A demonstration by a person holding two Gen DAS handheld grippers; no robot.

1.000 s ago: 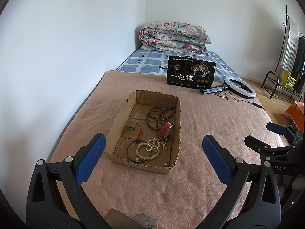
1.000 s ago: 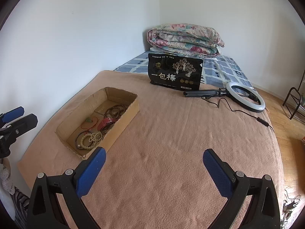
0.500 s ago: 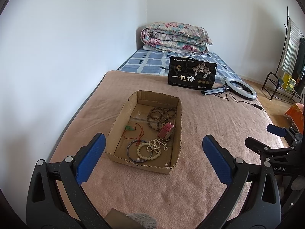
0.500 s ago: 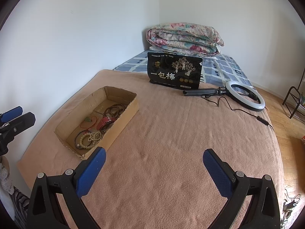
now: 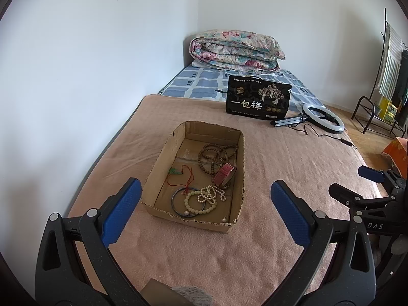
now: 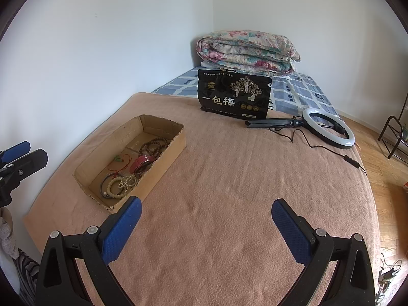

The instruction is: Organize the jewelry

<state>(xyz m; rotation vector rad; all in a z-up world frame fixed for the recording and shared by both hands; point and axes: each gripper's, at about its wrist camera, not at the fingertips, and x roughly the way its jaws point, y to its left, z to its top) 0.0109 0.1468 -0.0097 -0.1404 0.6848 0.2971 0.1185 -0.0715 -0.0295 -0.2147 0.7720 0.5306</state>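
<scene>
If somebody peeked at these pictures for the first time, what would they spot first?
Probably the cardboard box in the middle of the pink blanket, with beads and a red watch tangled inside. Next, the black bag with white writing standing farther back, beside a white ring light lying flat. Up close, the left gripper and right gripper both hang open, holding nothing.

R tool (image 6: 206, 213) wide apart above blanket (image 6: 229, 191), cardboard box (image 6: 163, 164) front-left.
</scene>
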